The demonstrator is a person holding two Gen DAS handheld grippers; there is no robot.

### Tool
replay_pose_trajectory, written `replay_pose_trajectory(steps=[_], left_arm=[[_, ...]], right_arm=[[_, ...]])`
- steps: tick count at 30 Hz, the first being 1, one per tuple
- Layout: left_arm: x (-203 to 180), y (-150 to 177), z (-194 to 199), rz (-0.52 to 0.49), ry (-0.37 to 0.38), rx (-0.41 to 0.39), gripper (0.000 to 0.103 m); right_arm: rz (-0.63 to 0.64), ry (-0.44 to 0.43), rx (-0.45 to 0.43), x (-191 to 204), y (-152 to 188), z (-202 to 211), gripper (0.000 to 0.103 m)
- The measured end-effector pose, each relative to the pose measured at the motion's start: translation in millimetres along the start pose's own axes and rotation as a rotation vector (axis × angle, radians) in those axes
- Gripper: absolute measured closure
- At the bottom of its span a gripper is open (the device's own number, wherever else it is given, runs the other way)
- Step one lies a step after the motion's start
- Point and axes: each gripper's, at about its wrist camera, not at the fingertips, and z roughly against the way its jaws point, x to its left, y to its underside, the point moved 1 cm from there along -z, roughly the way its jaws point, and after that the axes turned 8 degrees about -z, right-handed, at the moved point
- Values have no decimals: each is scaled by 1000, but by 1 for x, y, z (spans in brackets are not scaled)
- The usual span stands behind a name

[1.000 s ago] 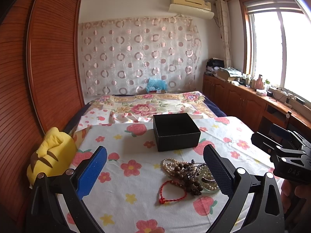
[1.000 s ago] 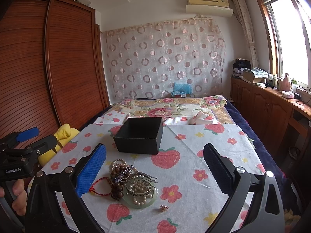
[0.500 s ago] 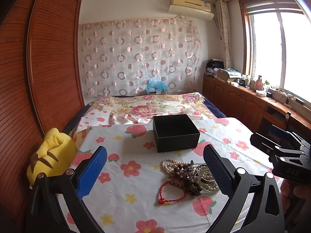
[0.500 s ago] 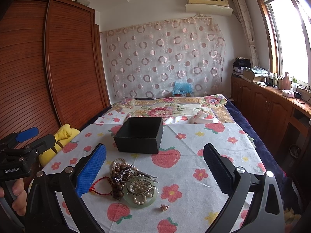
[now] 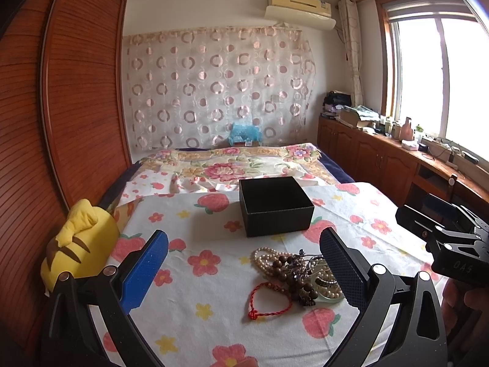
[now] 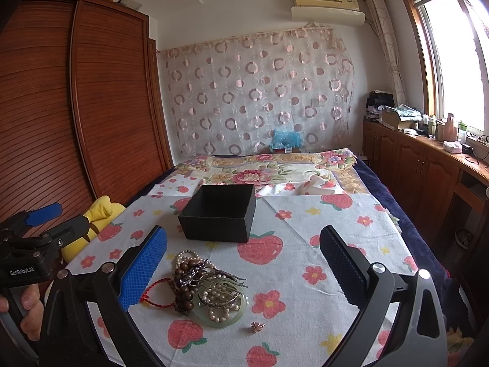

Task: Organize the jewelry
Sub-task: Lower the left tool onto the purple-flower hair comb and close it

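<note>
A pile of jewelry [image 5: 301, 273] lies on the flowered cloth: pearl strands, brown wooden beads, a metal hair comb and a pale green bangle [image 6: 218, 313]. A red string bracelet [image 5: 269, 301] lies at its left side. A small gold ring [image 6: 257, 326] lies apart, in front of the pile. An open black box [image 5: 275, 211] stands behind the pile; it also shows in the right wrist view [image 6: 218, 215]. My left gripper [image 5: 244, 267] is open and empty, above the cloth near the pile. My right gripper [image 6: 243, 266] is open and empty, over the pile.
A yellow plush toy [image 5: 76, 241] lies at the cloth's left edge by the wooden wardrobe [image 5: 61, 107]. A folded floral quilt [image 5: 232, 168] lies behind the box. Wooden cabinets [image 6: 428, 165] with clutter run along the right under the window.
Both views have shifted only slightly. Nothing was picked up or moved on the cloth.
</note>
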Motion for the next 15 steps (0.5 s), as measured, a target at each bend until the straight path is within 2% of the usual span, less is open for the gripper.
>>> replay_pose_trajectory(steps=[1, 7, 15], left_arm=[[-1, -1, 0, 0, 1, 5, 7], [1, 12, -19, 2, 13, 35, 7], [-3, 35, -53, -6, 91, 117, 7]], right_arm=[[-1, 1, 3, -3, 10, -9, 2], [2, 8, 24, -13, 9, -9, 2], [11, 16, 90, -29, 28, -27, 2]])
